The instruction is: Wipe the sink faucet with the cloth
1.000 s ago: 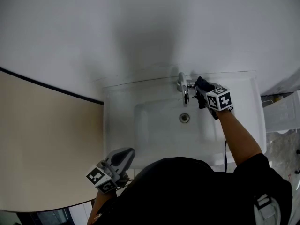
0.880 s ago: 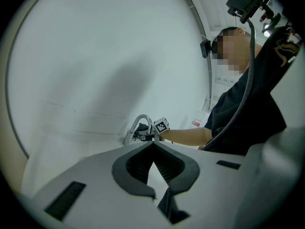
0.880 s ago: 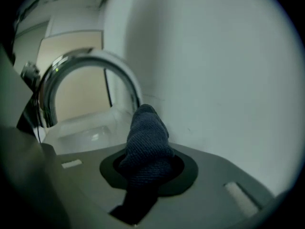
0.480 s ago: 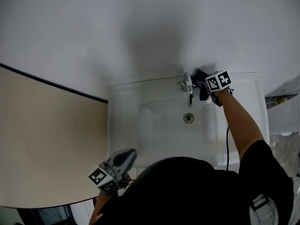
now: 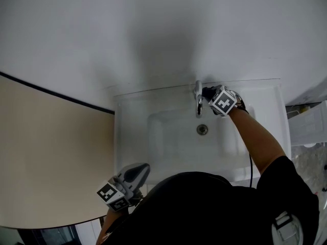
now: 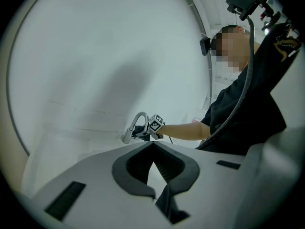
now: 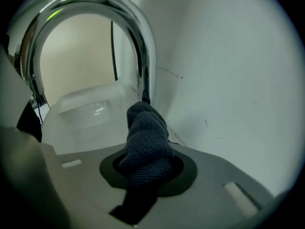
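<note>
A chrome arched faucet (image 5: 198, 98) stands at the back rim of the white sink (image 5: 258, 93). My right gripper (image 5: 210, 95) is just right of it, shut on a bunched dark blue cloth (image 7: 145, 137); its jaws have just been closing, with the cloth between them. In the right gripper view the cloth's tip touches the foot of the faucet (image 7: 141, 56) where it meets the sink deck. My left gripper (image 5: 139, 169) hangs at the sink's near left corner, shut and holding nothing; from the left gripper view (image 6: 153, 151) the faucet (image 6: 135, 126) shows far off.
The drain (image 5: 202, 129) lies in the basin in front of the spout. A white wall (image 5: 153, 29) rises behind the sink. A beige panel (image 5: 46, 157) is on the left and a white container (image 5: 309, 124) on the right. The person's body covers the sink's near edge.
My right gripper has rolled and shifted left, closer in to the faucet's base, carrying the cloth. The left gripper has stayed where it was.
</note>
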A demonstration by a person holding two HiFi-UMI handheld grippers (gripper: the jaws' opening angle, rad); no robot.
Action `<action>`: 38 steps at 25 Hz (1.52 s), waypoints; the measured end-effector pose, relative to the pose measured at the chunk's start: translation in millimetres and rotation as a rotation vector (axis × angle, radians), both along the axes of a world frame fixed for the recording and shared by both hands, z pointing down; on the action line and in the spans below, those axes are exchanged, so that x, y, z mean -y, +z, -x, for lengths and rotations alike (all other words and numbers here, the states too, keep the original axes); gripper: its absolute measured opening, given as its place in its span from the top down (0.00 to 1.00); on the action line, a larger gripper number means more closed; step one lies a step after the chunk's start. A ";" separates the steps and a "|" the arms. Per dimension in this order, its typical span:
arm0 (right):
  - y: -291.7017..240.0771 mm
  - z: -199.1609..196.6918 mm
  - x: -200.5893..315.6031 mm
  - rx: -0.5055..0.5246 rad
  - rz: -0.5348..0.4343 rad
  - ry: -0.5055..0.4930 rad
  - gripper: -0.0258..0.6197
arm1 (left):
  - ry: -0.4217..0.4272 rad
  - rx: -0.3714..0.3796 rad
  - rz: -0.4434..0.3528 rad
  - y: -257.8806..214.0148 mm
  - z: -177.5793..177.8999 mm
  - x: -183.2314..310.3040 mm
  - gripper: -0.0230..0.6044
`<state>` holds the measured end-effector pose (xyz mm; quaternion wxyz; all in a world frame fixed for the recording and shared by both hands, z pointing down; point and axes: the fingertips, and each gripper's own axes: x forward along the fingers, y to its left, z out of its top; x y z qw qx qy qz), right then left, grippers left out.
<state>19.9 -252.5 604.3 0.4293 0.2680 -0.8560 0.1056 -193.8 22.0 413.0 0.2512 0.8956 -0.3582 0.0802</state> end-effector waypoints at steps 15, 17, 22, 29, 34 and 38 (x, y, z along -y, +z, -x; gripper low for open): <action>-18.1 -46.1 8.6 0.419 0.204 0.234 0.85 | -0.045 -0.005 -0.019 -1.5 12.0 -13.9 0.96; -6.8 -75.2 13.7 0.613 0.230 0.479 0.85 | -0.059 -0.004 -0.005 1.9 18.6 -15.3 0.96; 14.7 -50.4 -22.2 0.727 0.296 0.555 0.86 | -0.071 -0.017 0.004 2.5 22.0 -7.1 0.96; 17.5 -65.7 34.0 1.116 0.444 0.839 0.86 | -0.051 -0.049 0.012 -6.5 8.8 -0.2 0.96; 7.0 -63.1 19.9 1.289 0.530 0.878 0.86 | -0.030 -0.004 0.031 6.8 7.4 -7.6 0.96; -15.8 -59.6 -7.7 1.388 0.586 0.791 0.86 | -0.034 -0.009 0.039 9.8 7.6 -3.6 0.96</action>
